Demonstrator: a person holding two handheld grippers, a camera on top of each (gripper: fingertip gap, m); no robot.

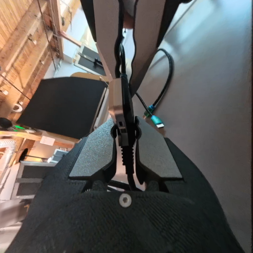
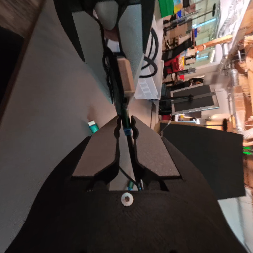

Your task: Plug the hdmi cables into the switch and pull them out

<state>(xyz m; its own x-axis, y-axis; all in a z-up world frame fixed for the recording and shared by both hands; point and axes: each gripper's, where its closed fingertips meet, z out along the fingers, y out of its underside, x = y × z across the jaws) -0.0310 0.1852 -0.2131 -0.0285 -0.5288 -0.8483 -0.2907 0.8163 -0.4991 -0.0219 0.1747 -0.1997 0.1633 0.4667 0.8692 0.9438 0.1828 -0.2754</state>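
Left tongs (image 1: 125, 127) and right tongs (image 2: 125, 127) — black ribbed plastic, grey gritty pads, scalloped inner edges, one silver hex screw each.

A cluttered workshop or maker space with bare timber overhead

Exposed wooden boards and beams (image 1: 20, 34) line the structure, a silver flexible duct (image 1: 6, 147) runs by a wooden shelf (image 1: 34, 136), and black panels (image 2: 198, 157) stand about. Beyond the grey table (image 1: 205, 123) there are crowded racks of gear (image 2: 176, 57), a clear plastic bin (image 2: 147, 87), stands (image 2: 224, 124) and a green sheet (image 2: 166, 8).
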